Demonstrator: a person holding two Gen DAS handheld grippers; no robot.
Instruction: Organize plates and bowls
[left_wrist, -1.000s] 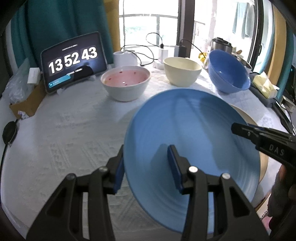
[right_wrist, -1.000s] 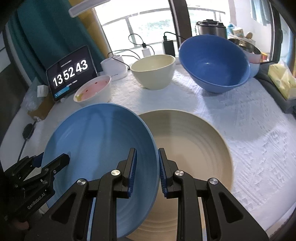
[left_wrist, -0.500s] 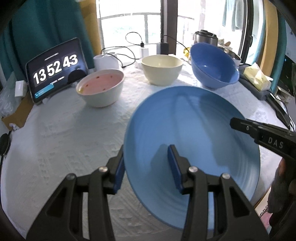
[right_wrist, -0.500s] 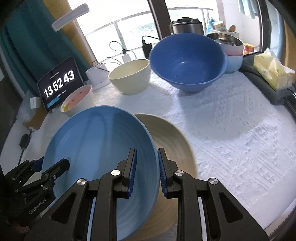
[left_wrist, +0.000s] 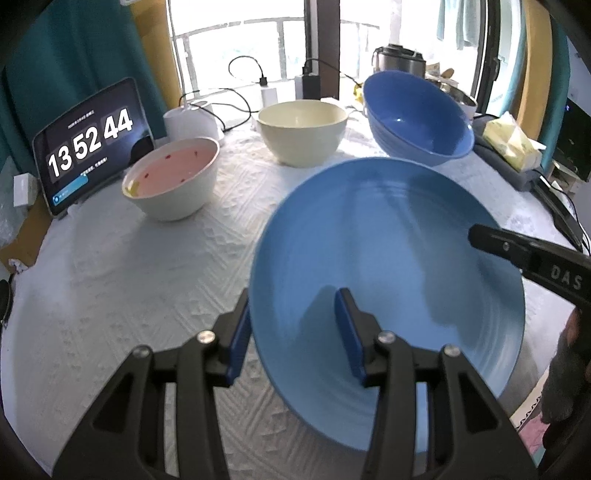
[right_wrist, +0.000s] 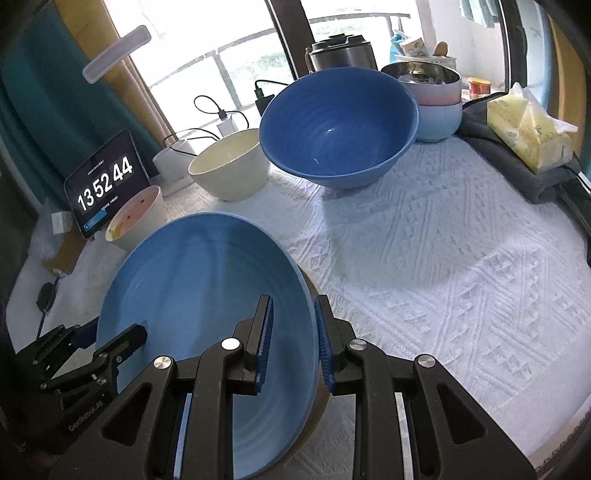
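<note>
A light blue plate (left_wrist: 388, 240) hangs tilted above the white tablecloth, held by both grippers. My left gripper (left_wrist: 291, 306) is shut on its left rim, one pad inside and one under the edge. My right gripper (right_wrist: 293, 310) is shut on the opposite rim of the blue plate (right_wrist: 199, 280). Each gripper shows in the other's view: the right gripper (left_wrist: 517, 251) at the plate's far side, the left gripper (right_wrist: 110, 339) at lower left. A beige plate (right_wrist: 317, 410) lies beneath, almost wholly hidden, with only a tan sliver showing.
Behind stand a pink-lined white bowl (left_wrist: 173, 184), a cream bowl (left_wrist: 303, 133) and a large dark blue bowl (left_wrist: 417, 118). Stacked bowls (right_wrist: 436, 99), a tissue pack (right_wrist: 528, 129) on grey cloth and a clock tablet (left_wrist: 92, 144) line the table's far edges.
Both grippers have carried the blue plate to the right, over the beige plate, which now shows only as a sliver. The grips are unchanged.
</note>
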